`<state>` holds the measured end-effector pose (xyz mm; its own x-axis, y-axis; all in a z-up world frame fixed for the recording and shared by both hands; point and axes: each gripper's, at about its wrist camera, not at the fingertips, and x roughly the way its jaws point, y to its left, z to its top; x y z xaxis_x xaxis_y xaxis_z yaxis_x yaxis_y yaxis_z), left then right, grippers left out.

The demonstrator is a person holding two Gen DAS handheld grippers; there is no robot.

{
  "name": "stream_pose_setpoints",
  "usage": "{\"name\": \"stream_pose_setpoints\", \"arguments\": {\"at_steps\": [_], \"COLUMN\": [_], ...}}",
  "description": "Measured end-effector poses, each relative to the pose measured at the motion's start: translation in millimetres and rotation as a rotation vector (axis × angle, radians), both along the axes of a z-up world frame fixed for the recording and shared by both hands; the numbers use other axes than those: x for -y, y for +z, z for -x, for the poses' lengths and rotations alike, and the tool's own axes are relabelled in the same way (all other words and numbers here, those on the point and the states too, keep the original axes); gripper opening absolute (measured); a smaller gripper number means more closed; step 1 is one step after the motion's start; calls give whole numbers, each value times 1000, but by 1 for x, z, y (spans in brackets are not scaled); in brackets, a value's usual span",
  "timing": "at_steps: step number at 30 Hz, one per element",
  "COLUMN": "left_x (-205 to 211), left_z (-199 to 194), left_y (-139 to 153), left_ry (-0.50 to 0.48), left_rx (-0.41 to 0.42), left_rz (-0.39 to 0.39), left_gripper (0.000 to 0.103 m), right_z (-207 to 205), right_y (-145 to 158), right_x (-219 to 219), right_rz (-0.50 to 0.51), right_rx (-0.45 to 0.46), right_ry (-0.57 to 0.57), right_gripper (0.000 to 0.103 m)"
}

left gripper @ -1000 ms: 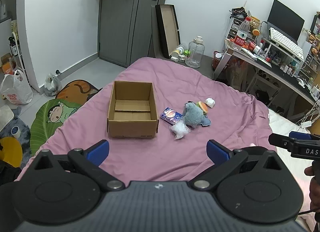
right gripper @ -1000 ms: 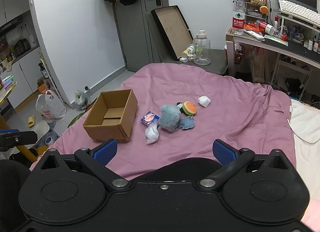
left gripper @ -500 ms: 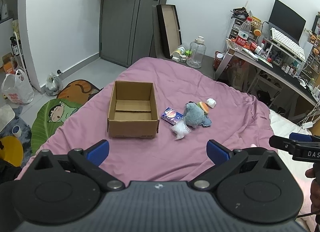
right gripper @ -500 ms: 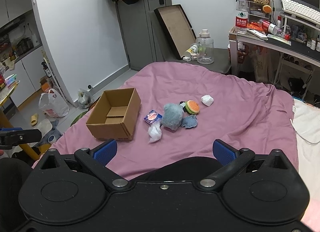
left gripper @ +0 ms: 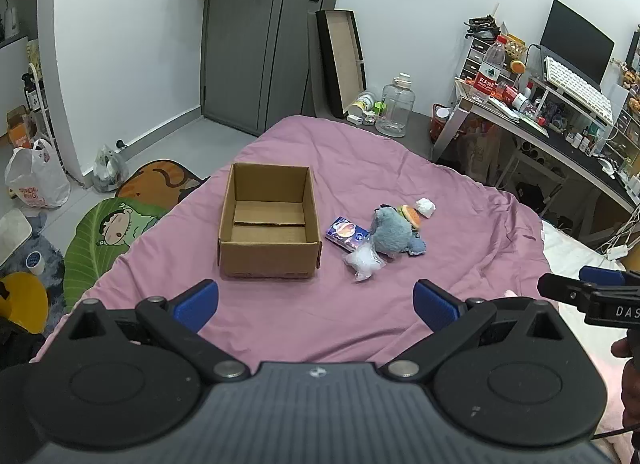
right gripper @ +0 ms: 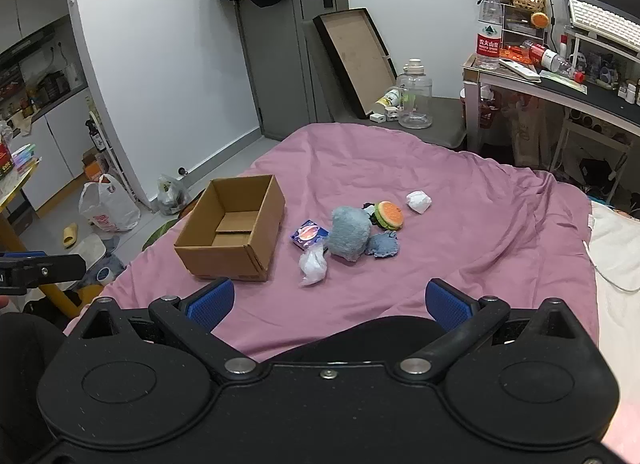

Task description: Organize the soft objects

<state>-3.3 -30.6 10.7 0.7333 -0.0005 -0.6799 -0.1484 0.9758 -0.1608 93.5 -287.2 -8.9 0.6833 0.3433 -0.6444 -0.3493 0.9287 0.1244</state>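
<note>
While both tools are hovering over the near edge of the pink bedspread (left gripper: 280, 135), the left gripper (left gripper: 316, 300) and right gripper (right gripper: 327, 300) are gaping wide, gripping nothing; cardboard box (left gripper: 269, 219) is sitting empty, upright; grey plush (right gripper: 349, 232), burger toy (right gripper: 389, 215), tissue pack (right gripper: 307, 234), clear bag (right gripper: 314, 264) are lying clustered just right of it

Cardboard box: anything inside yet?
Nothing visible: the cardboard box shows only its bare floor flaps. The near wall hides the front strip of the floor. The toys lie beside it.
</note>
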Motion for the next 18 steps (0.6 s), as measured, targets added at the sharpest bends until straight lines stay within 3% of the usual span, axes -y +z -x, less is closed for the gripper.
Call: {"name": "stream_pose_setpoints", "arguments": {"at_steps": [18], "left_x": [-9], "left_z": [-32], "left_y": [-9], "left_ry": [55], "left_rx": [-33], "left_rz": [-10], "left_gripper": [103], "right_z": [-33], "right_y": [-13], "right_x": [-11], "right_rz": [-17], "right_rx": [-45], "right_ry": [32], "right_gripper": [103]}}
